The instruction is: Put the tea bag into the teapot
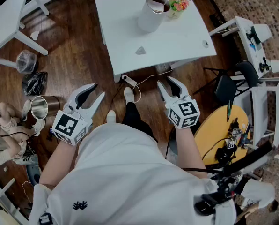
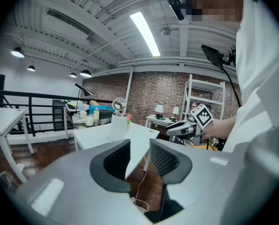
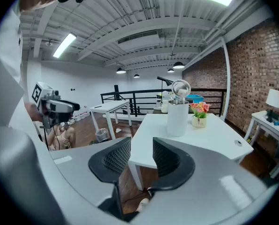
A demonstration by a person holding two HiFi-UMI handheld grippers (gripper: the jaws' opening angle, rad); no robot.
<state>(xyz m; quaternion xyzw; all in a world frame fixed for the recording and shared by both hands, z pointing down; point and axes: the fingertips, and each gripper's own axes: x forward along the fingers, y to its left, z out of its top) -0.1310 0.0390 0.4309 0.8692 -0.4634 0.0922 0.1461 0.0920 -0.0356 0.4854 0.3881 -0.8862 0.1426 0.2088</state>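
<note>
A tall white teapot (image 1: pixel 153 13) with an open metal-rimmed top stands at the far side of the white table (image 1: pixel 177 41). A small grey pyramid-shaped tea bag (image 1: pixel 140 50) lies near the table's front edge. My left gripper (image 1: pixel 98 90) and right gripper (image 1: pixel 166 81) hang short of the table, above the wooden floor, both open and empty. In the left gripper view the jaws (image 2: pixel 138 146) frame the table corner, with the teapot (image 2: pixel 118 123) beyond. The right gripper view looks past its jaws (image 3: pixel 142 146) at the teapot (image 3: pixel 178 116).
A small pot of flowers (image 1: pixel 178 3) stands beside the teapot. A power strip and white cable (image 1: pixel 130 82) lie on the floor under the table's front edge. A yellow round table (image 1: pixel 221 125) and black chair (image 1: pixel 231 83) stand at right. A metal can (image 1: pixel 39 107) and a seated person (image 1: pixel 3 135) are at left.
</note>
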